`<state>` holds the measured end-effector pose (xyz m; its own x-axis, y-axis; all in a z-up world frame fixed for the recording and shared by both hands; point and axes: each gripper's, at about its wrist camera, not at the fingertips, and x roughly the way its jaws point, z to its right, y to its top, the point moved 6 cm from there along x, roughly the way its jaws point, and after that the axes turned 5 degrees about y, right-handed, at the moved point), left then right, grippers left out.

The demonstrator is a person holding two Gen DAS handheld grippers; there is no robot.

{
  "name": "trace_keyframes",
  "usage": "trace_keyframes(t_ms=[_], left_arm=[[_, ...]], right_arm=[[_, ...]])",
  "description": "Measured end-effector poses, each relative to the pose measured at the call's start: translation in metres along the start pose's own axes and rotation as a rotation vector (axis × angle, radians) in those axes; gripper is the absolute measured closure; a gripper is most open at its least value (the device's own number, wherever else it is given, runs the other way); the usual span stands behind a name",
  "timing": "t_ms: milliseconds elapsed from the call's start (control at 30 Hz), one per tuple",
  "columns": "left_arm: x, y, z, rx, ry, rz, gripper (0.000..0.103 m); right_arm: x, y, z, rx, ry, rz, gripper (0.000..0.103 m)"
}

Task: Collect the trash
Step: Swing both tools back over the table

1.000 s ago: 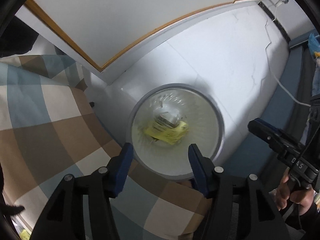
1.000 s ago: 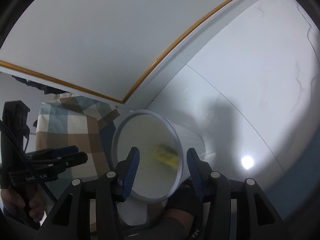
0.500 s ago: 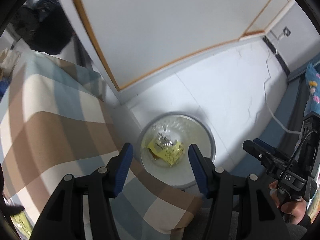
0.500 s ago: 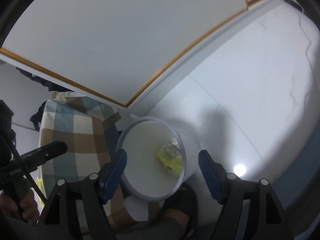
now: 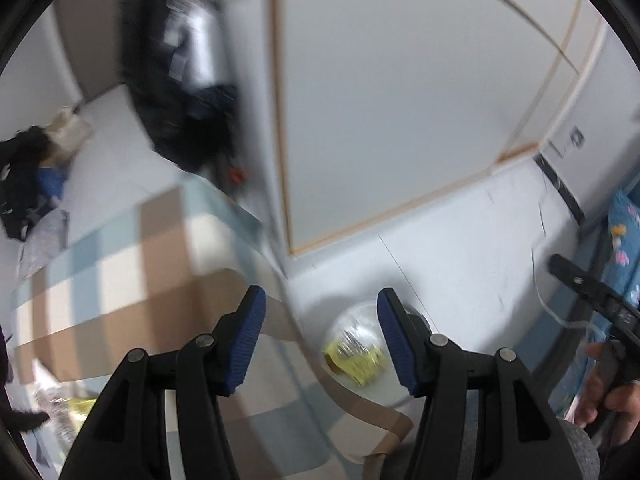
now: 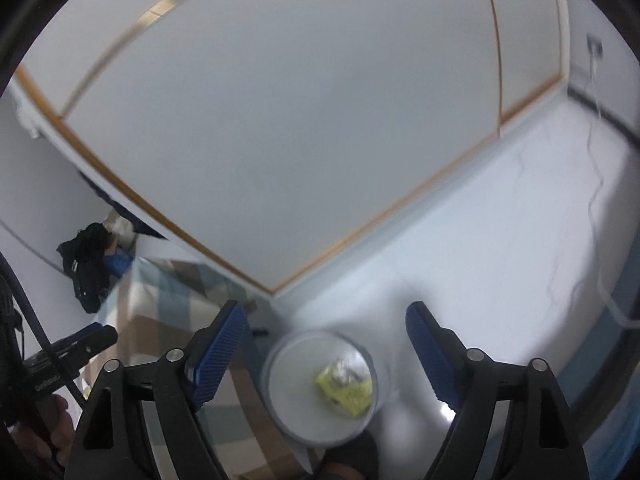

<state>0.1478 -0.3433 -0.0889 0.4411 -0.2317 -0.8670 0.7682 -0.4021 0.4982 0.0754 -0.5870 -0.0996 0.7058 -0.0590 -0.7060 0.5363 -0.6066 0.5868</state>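
Two grippers, both spread wide and holding nothing. We order our notes by size.

Checked bedcover: soft woven cloth in tan, cream and pale blue squares, filling the lower left of the left wrist view and draping in a fold past the bin's near side. Risk as we judge it: trash resting on it could slide with the fabric, and a finger closing low could pinch cloth along with the trash.

White floor: hard, glossy, faintly veined, right half of the right wrist view. A thin white cable trails across it; a sweeping arm could snag it.

Round bin: pale, smooth-walled, thin grey rim, bottom centre of the right wrist view, beside the bed. Light plastic by its look, so a knock may tip it.

Yellow wrapper with crinkled silvery foil lies inside the bin, so that piece is collected.

More crumpled litter, yellow and foil-like, shows at the lower left edge of the left wrist view, blurred. Thin film may slip from flat pads.

Left gripper hangs above the bed edge; right gripper hangs over the bin.
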Motion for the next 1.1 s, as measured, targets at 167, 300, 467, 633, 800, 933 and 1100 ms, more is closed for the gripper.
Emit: trace_keyframes(t_ms=[167,300,467,633,800,933,1100], left_arm=[[-0.042,0.002,-0.05,-0.108,0.021,0.105,0.049],[-0.074,0.001,-0.091,-0.179,0.052,0.179,0.038],[-0.11,-0.008,-0.128,-0.222,0.085,0.255,0.033],[-0.142,-0.034,-0.175,-0.314,0.112,0.333,0.022],[-0.157,-0.063,-0.227,-0.396,0.19,0.397,0.018],[-0.157,-0.078,-0.255,-0.433,0.238,0.409,0.014],[-0.15,-0.104,-0.287,-0.474,0.276,0.394,0.014]], right_arm=[[-0.042,0.019,-0.064,-0.143,0.02,0.103,0.014],[-0.072,0.025,-0.123,-0.242,0.059,0.18,0.011],[-0.095,0.015,-0.193,-0.312,0.15,0.241,0.008],[-0.092,-0.017,-0.247,-0.347,0.225,0.234,0.004],[-0.068,-0.062,-0.297,-0.404,0.292,0.168,0.004],[-0.054,-0.095,-0.327,-0.467,0.31,0.145,0.004],[-0.025,-0.133,-0.346,-0.451,0.322,0.035,0.004]])
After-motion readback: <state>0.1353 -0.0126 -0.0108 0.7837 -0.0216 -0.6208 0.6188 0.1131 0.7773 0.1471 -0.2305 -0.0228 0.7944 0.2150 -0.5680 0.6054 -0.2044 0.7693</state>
